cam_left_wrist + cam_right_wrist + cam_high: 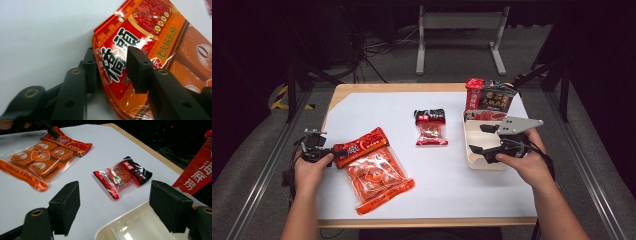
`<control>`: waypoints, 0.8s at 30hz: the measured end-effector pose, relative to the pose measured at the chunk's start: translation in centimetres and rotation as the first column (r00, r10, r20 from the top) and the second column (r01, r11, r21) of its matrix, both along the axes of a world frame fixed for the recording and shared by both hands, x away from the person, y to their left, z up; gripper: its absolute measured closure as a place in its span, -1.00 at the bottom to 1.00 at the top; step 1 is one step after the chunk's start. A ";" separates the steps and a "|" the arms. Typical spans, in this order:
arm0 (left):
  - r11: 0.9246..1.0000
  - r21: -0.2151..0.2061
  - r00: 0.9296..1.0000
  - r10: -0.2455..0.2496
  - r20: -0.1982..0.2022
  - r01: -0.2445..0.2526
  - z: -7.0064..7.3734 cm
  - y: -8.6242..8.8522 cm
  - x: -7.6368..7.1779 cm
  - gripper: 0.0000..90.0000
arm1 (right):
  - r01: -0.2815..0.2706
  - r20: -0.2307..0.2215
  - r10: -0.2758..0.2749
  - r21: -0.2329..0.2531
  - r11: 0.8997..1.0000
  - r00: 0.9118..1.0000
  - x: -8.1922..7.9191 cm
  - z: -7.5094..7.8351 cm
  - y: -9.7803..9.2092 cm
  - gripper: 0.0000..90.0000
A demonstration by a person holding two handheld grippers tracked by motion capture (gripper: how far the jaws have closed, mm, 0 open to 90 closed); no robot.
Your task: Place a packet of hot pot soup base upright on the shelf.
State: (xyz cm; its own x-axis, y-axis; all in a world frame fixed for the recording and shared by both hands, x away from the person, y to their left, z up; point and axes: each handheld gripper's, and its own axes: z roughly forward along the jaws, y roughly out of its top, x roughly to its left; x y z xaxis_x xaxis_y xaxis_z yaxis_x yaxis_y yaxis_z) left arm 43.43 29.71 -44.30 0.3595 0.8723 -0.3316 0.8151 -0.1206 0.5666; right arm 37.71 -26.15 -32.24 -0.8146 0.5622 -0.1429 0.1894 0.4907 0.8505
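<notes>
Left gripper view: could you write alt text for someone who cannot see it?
The left hand-held gripper has its two black jaws around the top edge of a red and orange hotpot seasoning packet, one jaw on each side. The packet lies on a white table.

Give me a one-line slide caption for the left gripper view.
Left gripper straddles the top edge of the orange packet on the white table.

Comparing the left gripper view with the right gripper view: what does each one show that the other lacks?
Left gripper view alone: the left gripper with its jaws around the header edge of the large orange pouch.

Right gripper view alone: the right gripper, jaws wide apart, the small red packet and the white tray.

Shared: the large orange pouch and the white table surface.
</notes>
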 end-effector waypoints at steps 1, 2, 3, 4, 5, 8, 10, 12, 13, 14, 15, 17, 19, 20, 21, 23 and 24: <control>1.000 0.000 1.000 0.009 0.001 -0.009 -0.1 -0.1 0.0 0.64 | -0.002 0.000 0.002 -0.001 1.000 1.000 0.0 0.0 0.1 -0.44; 1.000 0.000 1.000 0.009 0.001 -0.009 -0.1 -0.1 0.0 0.70 | -0.003 0.001 0.003 -0.003 1.000 1.000 0.0 0.0 0.1 -0.44; 1.000 -0.011 1.000 0.011 -0.002 -0.011 -0.1 -0.1 0.0 0.70 | -0.003 0.001 0.003 -0.003 1.000 1.000 0.0 0.0 0.1 -0.44; 0.999 -0.038 1.000 0.003 0.001 -0.003 0.0 -0.1 0.0 0.80 | -0.004 0.002 0.004 -0.004 1.000 1.000 0.0 0.0 0.1 -0.44; 0.999 -0.038 1.000 0.004 0.005 -0.004 0.0 -0.1 0.0 0.90 | -0.006 0.002 0.006 -0.004 1.000 1.000 0.0 0.0 0.2 -0.44; 0.999 -0.033 1.000 -0.010 0.025 0.011 0.3 -0.2 -0.2 1.00 | -0.007 0.006 0.007 -0.002 1.000 1.000 0.0 0.0 0.1 -0.44; 1.000 -0.025 0.999 -0.016 0.031 0.016 0.4 -0.2 -0.2 1.00 | -0.005 0.007 0.005 -0.002 1.000 1.000 0.0 0.0 0.1 -0.44; 1.000 -0.028 0.999 -0.012 0.032 0.013 0.4 -0.3 -0.3 1.00 | -0.005 0.006 0.005 -0.002 1.000 1.000 0.0 0.0 0.1 -0.44; 1.000 -0.024 0.999 -0.015 0.035 0.016 0.4 -0.3 -0.3 1.00 | -0.005 0.005 0.005 -0.002 1.000 1.000 0.0 0.0 0.1 -0.44; 1.000 -0.027 0.999 -0.014 0.037 0.015 0.5 -0.3 -0.3 1.00 | -0.005 0.004 0.005 -0.001 1.000 1.000 0.0 0.0 0.1 -0.44; 0.999 -0.028 0.999 -0.014 0.038 0.015 0.5 -0.3 -0.3 1.00 | -0.005 0.004 0.005 -0.001 1.000 1.000 0.0 0.0 0.1 -0.44; 0.999 -0.033 0.999 -0.014 0.042 0.016 0.5 -0.3 -0.4 1.00 | -0.005 0.006 0.005 0.000 1.000 1.000 0.0 0.0 0.1 -0.44; 0.999 -0.033 0.998 -0.015 0.054 0.016 0.6 -0.3 -0.4 1.00 | -0.005 0.006 0.005 0.001 1.000 1.000 -0.1 0.0 0.1 -0.43; 0.999 -0.036 0.998 -0.010 0.057 0.012 0.7 -0.3 -0.4 1.00 | -0.004 0.006 0.004 0.001 1.000 1.000 -0.1 0.0 0.1 -0.43; 0.999 -0.031 0.998 -0.013 0.061 0.015 0.8 -0.3 -0.4 1.00 | -0.005 0.006 0.005 0.002 1.000 1.000 -0.1 0.0 0.1 -0.42; 0.999 -0.038 0.997 -0.010 0.075 0.013 1.0 -0.3 -0.5 1.00 | -0.005 0.009 0.005 0.002 1.000 1.000 -0.1 0.1 0.0 -0.40; 0.999 -0.045 0.997 -0.011 0.081 0.015 1.1 -0.4 -0.6 1.00 | -0.004 0.010 0.004 0.003 1.000 1.000 -0.1 0.1 0.0 -0.39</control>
